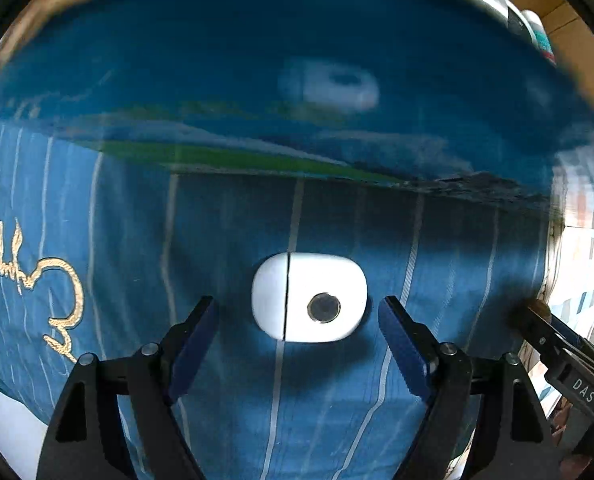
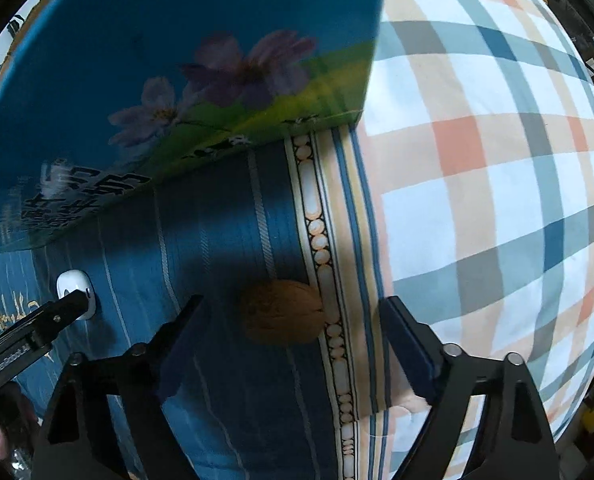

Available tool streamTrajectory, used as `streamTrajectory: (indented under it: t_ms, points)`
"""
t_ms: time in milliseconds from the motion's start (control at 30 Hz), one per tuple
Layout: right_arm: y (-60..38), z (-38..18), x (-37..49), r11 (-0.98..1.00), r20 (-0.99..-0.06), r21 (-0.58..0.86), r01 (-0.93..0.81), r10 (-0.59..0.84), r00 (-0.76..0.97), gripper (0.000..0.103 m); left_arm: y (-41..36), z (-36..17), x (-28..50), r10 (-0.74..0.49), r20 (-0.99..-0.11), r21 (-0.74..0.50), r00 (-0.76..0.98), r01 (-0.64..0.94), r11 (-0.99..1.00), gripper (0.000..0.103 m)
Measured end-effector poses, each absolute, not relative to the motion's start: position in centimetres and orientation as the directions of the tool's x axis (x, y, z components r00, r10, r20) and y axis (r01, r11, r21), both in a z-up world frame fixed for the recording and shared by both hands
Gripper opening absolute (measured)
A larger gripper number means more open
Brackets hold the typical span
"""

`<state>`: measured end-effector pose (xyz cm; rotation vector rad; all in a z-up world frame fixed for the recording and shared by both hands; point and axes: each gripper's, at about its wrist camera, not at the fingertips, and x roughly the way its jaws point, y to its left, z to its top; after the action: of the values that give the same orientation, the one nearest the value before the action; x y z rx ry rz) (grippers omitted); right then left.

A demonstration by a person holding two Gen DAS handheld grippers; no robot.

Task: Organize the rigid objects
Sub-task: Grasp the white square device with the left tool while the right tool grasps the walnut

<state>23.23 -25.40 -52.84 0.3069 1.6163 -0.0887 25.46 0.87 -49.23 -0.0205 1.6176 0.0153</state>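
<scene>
A white rounded case with a dark round button [image 1: 309, 298] lies on the blue striped cloth [image 1: 137, 240], just ahead of and between the fingers of my open left gripper [image 1: 298, 314]. Its reflection shows on the glossy blue box side [image 1: 257, 60] behind it. In the right wrist view a brown walnut [image 2: 283, 307] lies on the same blue cloth [image 2: 225, 248], just ahead of my open right gripper [image 2: 293, 320]. The white case [image 2: 73, 285] shows small at far left, with the left gripper [image 2: 41, 328] beside it. The right gripper's tip [image 1: 537, 316] shows at the right of the left view.
A large blue box with purple flowers and a green band [image 2: 177, 80] stands on the cloth right behind both objects. A plaid bedsheet in orange, grey and white [image 2: 497, 200] spreads to the right. A patterned cream border [image 2: 321, 240] runs beside the walnut.
</scene>
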Motion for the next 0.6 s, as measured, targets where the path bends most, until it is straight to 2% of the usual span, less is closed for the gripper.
streamTrajectory:
  t_ms: [67,100,133,167,300,600]
  points:
    - [-25.2,-53.0,23.3,0.962,-0.990,0.119,0.247,0.133,-0.039,0.081,0.5,-49.5,25.4,0.009,-0.999,0.009,-0.038,-0.005,1.000,0.073]
    - [-25.1,-53.0,23.3,0.963,-0.992,0.111,0.245,0.124,-0.037,0.078,0.3,-49.6,25.4,0.012,-0.999,0.012,-0.041,-0.001,1.000,0.060]
    - [-25.0,-52.9,23.2,0.966,-0.993,0.098,0.240,0.110,-0.036,0.072,0.2,-49.8,25.3,0.014,-0.999,0.014,-0.043,0.002,1.000,0.054]
    - [-25.0,-52.8,23.2,0.967,-0.994,0.089,0.238,0.100,-0.033,0.069,-0.1,-49.8,25.3,0.019,-0.999,0.019,-0.039,0.004,1.000,0.054]
    - [-24.7,-52.4,23.1,0.974,-0.998,0.051,0.220,0.057,-0.022,0.043,-0.5,-49.7,24.9,0.025,-1.000,0.025,-0.019,0.005,1.000,0.054]
    - [-24.4,-52.3,20.5,0.983,-0.994,0.078,0.165,0.089,-0.058,0.043,-2.6,-49.2,19.7,0.023,-0.999,0.021,-0.036,0.046,0.999,0.054]
